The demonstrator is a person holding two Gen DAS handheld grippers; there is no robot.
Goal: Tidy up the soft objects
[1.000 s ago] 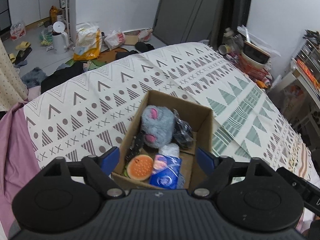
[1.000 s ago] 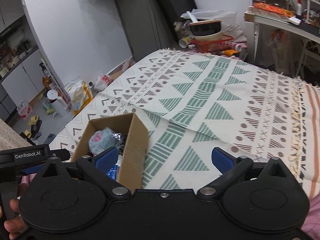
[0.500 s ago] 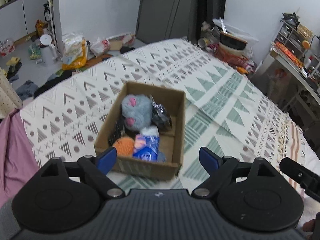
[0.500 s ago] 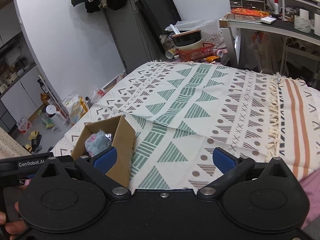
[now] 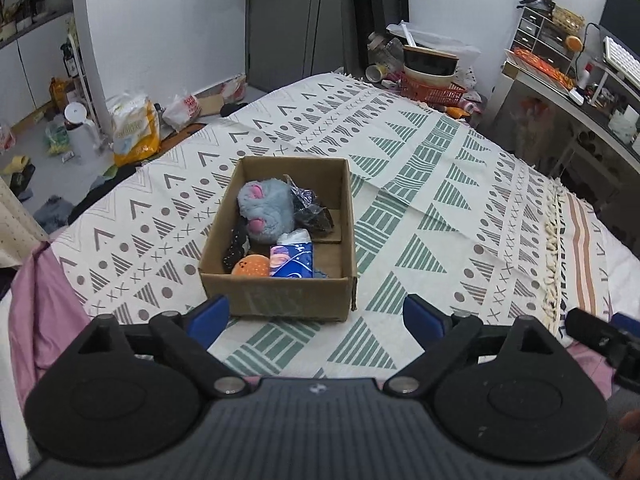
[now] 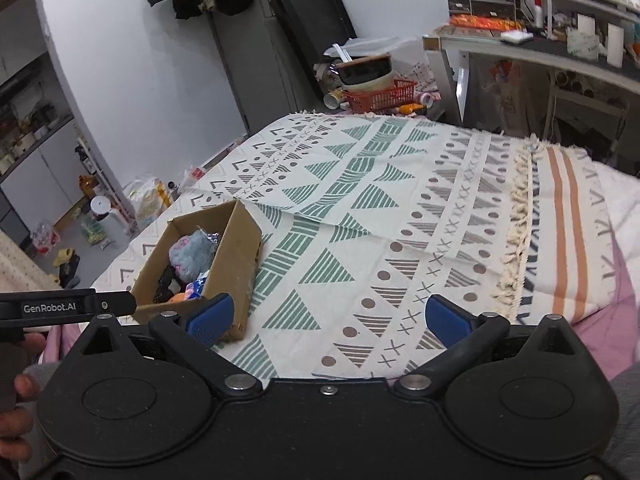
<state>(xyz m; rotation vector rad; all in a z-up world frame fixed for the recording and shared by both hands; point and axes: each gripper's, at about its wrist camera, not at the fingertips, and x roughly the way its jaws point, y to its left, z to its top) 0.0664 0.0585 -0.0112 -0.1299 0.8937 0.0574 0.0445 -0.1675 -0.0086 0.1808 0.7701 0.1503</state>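
A cardboard box (image 5: 294, 300) stands on the patterned blanket (image 5: 420, 208). Inside lie a grey plush toy (image 5: 264, 208), an orange burger toy (image 5: 251, 266), a blue tissue pack (image 5: 292, 260), a shiny dark bag (image 5: 310, 208) and a black item (image 5: 236, 248). My left gripper (image 5: 316, 318) is open and empty, held back from the box's near wall. The right wrist view shows the same box (image 6: 236, 264) at the left, with my right gripper (image 6: 326, 318) open and empty over the blanket (image 6: 400, 220) beside it.
Bags and bottles litter the floor (image 5: 72, 148) beyond the bed's left side. A red basket with bowls (image 5: 432, 84) sits past the far end. A desk (image 6: 560, 52) stands at the right. A pink sheet (image 5: 40, 312) hangs at the bed's near edge.
Both grippers have drawn back and risen from the box, which now looks smaller and farther. Both stay open and empty. The box's contents have not moved.
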